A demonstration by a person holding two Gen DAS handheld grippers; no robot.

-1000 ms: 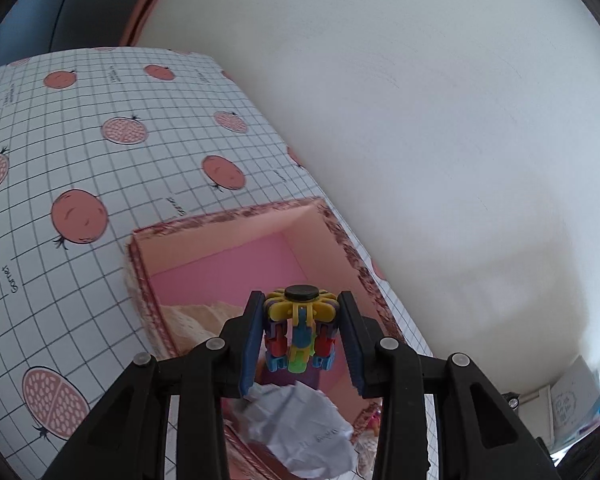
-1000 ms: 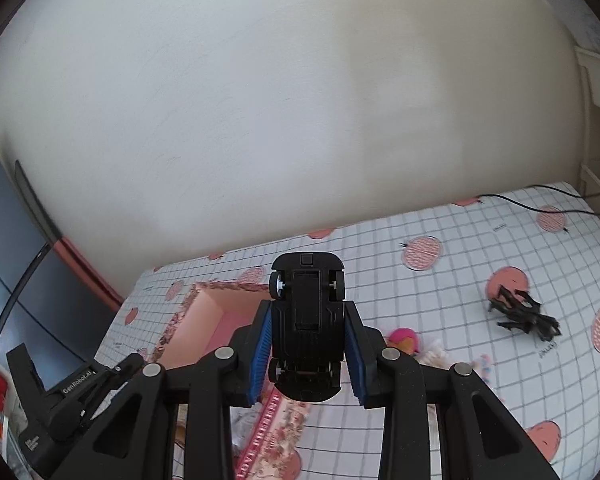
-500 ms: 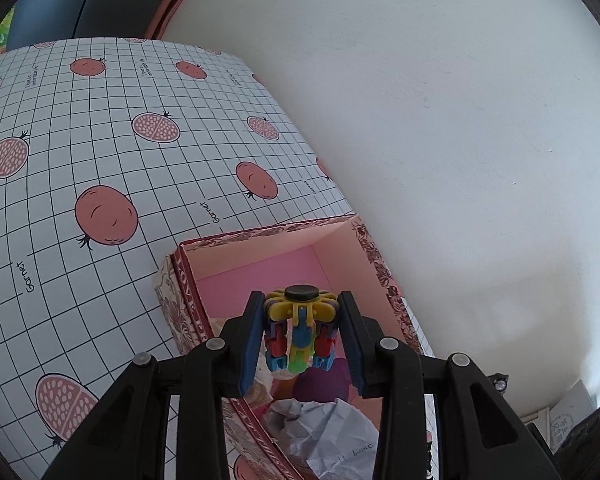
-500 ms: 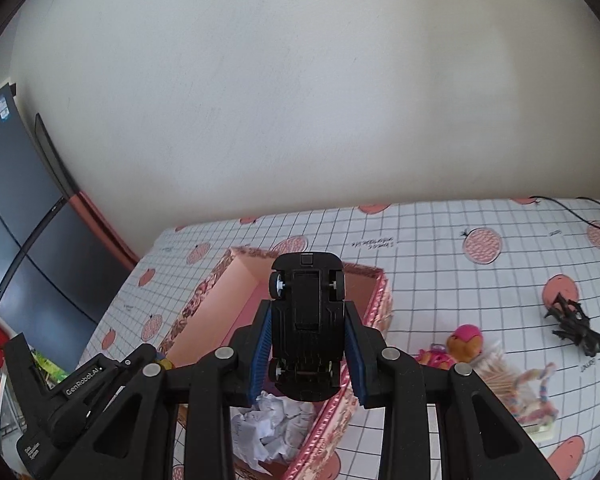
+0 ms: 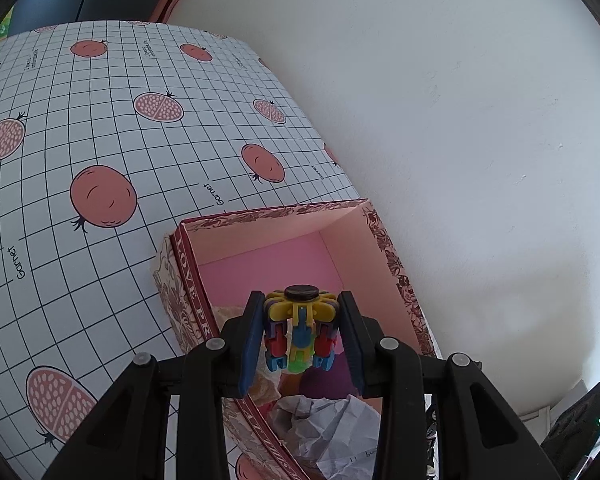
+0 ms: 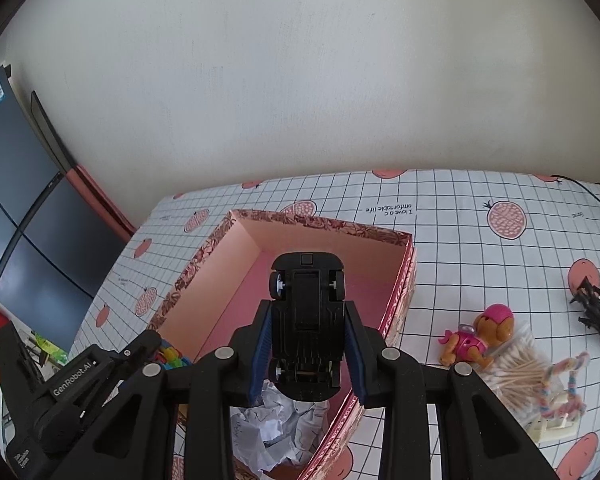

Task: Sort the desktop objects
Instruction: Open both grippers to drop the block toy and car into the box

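We see a plain white wall rising directly behind the tabletop, which wears a white grid cloth printed with pink pomegranates. Left of the wall, a dark panelled surface with a pinkish edge strip stands beside the tabletop's far corner. A thin black cable trails across the cloth at the wall's right end.

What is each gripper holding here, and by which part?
Left gripper: colourful block toy, pinched by its two sides. Right gripper: black toy car, underside facing the camera, clamped across its flanks.
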